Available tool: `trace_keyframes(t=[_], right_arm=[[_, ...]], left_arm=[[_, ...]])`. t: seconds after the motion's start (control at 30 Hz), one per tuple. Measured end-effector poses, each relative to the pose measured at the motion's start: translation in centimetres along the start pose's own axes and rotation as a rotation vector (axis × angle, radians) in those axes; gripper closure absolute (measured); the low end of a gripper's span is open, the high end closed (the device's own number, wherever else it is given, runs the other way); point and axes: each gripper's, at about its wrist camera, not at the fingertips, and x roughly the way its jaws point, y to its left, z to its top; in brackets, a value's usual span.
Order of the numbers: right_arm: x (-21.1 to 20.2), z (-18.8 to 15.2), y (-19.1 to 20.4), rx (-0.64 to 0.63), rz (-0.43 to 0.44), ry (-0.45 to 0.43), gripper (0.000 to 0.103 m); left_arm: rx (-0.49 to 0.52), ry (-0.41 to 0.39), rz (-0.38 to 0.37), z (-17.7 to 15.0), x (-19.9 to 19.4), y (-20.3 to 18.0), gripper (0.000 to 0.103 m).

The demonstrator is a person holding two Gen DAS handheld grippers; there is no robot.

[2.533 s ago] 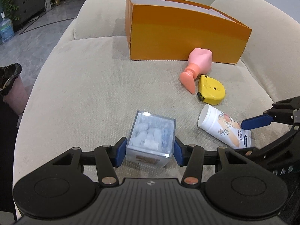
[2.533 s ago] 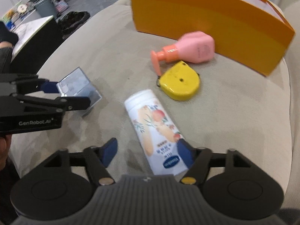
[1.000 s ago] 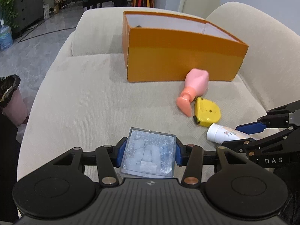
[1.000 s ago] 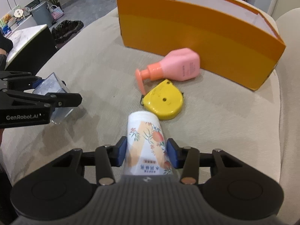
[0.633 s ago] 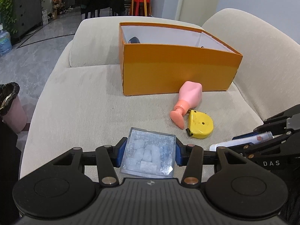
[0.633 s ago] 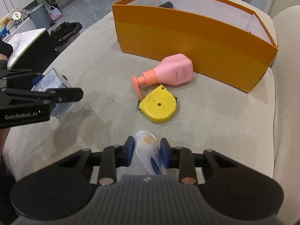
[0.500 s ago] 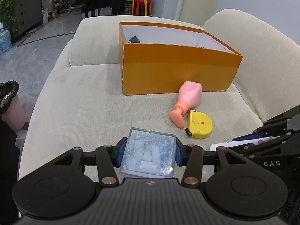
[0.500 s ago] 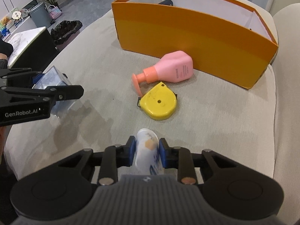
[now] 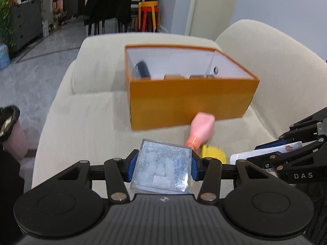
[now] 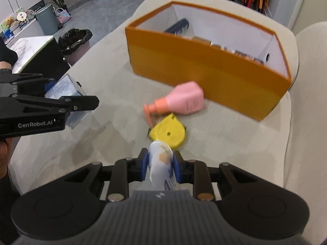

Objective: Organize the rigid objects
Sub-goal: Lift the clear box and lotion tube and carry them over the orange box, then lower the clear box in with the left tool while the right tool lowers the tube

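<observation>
While the cream sofa (image 9: 85, 126) carries everything, the largest thing on it is the open orange box (image 9: 190, 102), at 12 o'clock from both cameras. Its near wall hides most of what lies inside: only the top of a dark cylinder (image 9: 143, 71) at the left end and the edges of some brownish items along the wall show, too cut off to name.

The left hand-held gripper (image 9: 162, 166) is clamped on a clear plastic cube (image 9: 162, 167), its blue pads pressed to the cube's two sides with the jaws partly apart. The cube is filled with pale lumps that cannot be made out. In the right wrist view the same cube (image 10: 65, 89) sits at 9 o'clock, held clear above the cushion and half hidden behind the black fingers.

A pink pump bottle (image 10: 181, 102) lies on its side just in front of the box, nozzle toward 8 o'clock. Touching it at 6 o'clock is a yellow tape measure (image 10: 167, 132), largely hidden in the left wrist view behind the cube.

The right hand-held gripper (image 10: 160, 166) is nearly shut, squeezing a white printed tube (image 10: 160, 159) between its pads; the tube's cap end points toward the tape measure, and its lower end disappears under the gripper body. The whole scene is softly blurred.
</observation>
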Motion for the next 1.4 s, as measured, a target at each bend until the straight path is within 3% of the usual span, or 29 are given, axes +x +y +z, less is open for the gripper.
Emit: trace_keyframes(t=[0.6, 0.87, 1.4], right_arm=[[-6.5, 8.8, -4.0, 0.020, -0.064, -0.175, 0.078], [-5.7, 11.6, -6.3, 0.036, -0.094, -0.180, 0.078], [-1.0, 16.2, -10.6, 0.082, -0.118, -0.155, 0.078]], left_arm=[[0.052, -0.056, -0.064, 10.5, 1.8, -1.7, 0.047], [0.070, -0.045, -0.078, 13.0, 4.8, -2.7, 0.047], [0.046, 0.030, -0.073, 14.8, 11.5, -2.6, 0.047]])
